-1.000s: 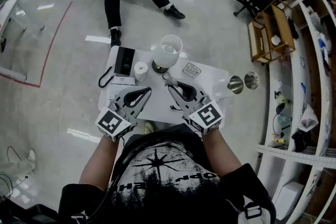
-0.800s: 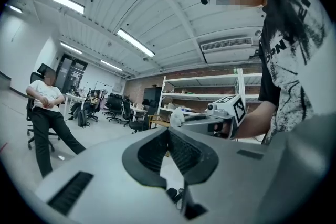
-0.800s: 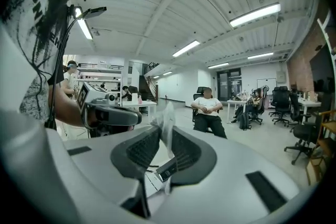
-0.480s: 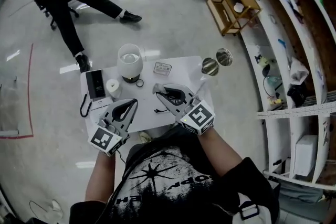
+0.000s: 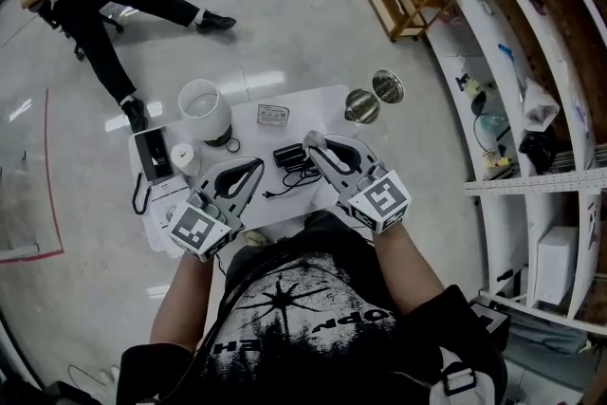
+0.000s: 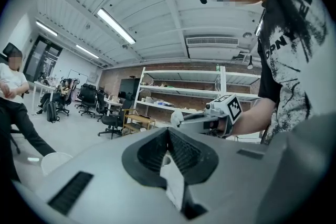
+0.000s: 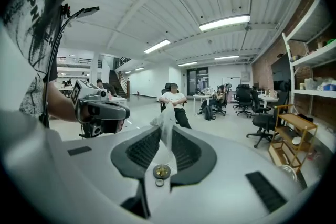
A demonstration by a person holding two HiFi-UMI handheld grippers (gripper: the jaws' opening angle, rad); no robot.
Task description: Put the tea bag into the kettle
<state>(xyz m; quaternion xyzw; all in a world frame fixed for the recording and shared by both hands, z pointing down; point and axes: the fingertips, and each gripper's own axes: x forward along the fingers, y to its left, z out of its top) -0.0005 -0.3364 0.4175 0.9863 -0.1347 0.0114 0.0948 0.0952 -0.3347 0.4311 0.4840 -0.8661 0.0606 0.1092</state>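
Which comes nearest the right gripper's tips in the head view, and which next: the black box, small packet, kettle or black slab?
From the right gripper:
1. Black box, just left of the tips.
2. Small packet, beyond the tips, by the table's far edge.
3. Kettle, at the far-left corner.
4. Black slab, at the left edge.

- white scrap (image 6: 172, 178) low between the jaws of my left gripper (image 6: 168, 132): held or gripper part, cannot tell
- thin sheet (image 7: 164, 122) in my right gripper (image 7: 167, 134): tea bag or wrapper, unclear
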